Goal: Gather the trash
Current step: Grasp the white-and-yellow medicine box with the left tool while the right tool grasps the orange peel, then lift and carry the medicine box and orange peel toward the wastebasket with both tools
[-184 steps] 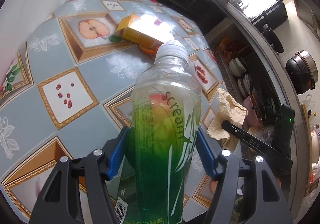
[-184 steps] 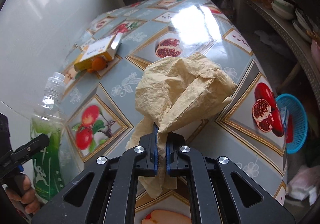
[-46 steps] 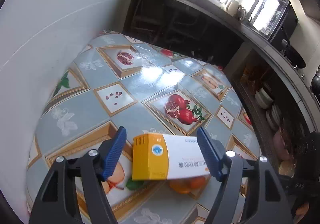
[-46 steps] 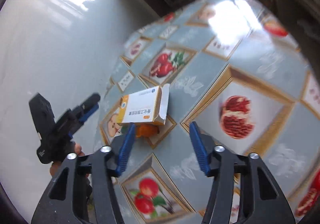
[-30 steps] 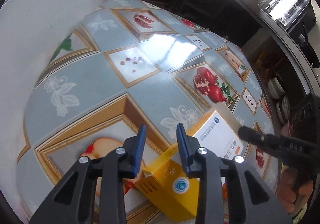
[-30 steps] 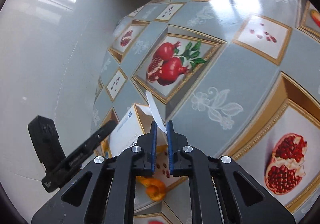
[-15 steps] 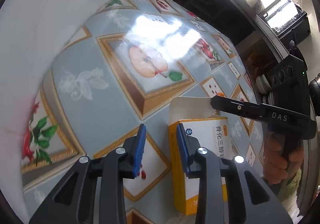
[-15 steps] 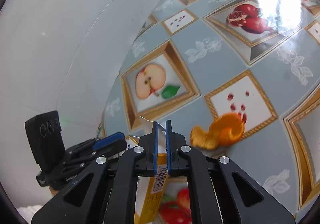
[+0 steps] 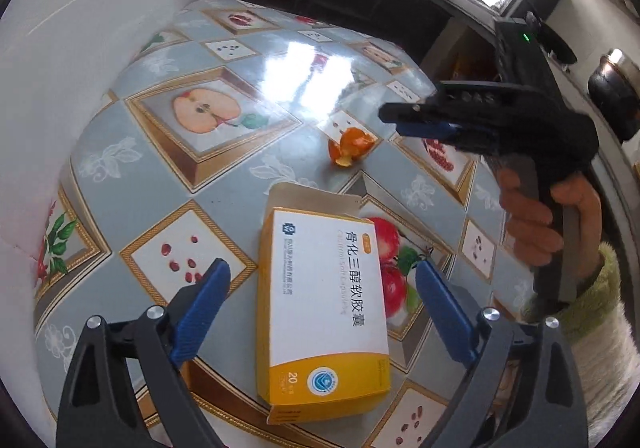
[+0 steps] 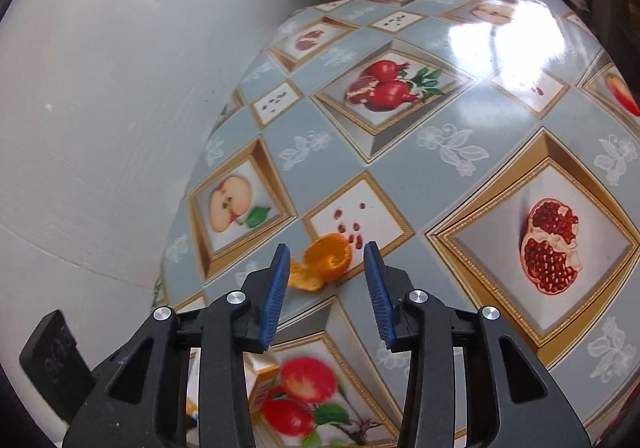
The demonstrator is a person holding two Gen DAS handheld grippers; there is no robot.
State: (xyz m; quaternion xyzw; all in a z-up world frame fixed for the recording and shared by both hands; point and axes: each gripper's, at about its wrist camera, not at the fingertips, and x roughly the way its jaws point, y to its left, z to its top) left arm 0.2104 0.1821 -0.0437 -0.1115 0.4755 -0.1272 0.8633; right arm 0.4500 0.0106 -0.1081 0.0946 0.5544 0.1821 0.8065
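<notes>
My left gripper (image 9: 320,304) hangs with jaws wide, straddling the yellow-and-white cardboard medicine box (image 9: 322,312), which lies flat on the desk (image 9: 168,183) covered in a grey fruit-print oilcloth; the blue pads seem clear of its sides. My right gripper (image 10: 326,280), jaws also wide and holding nothing, frames the curled orange peel (image 10: 324,262) lying just beyond the box's open flap.

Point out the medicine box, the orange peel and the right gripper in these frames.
medicine box (image 9: 320,296): left wrist view, on its white top face.
orange peel (image 10: 326,262): right wrist view, on the curled peel's middle.
right gripper (image 10: 325,294): right wrist view, midway between its open blue-padded fingertips.
</notes>
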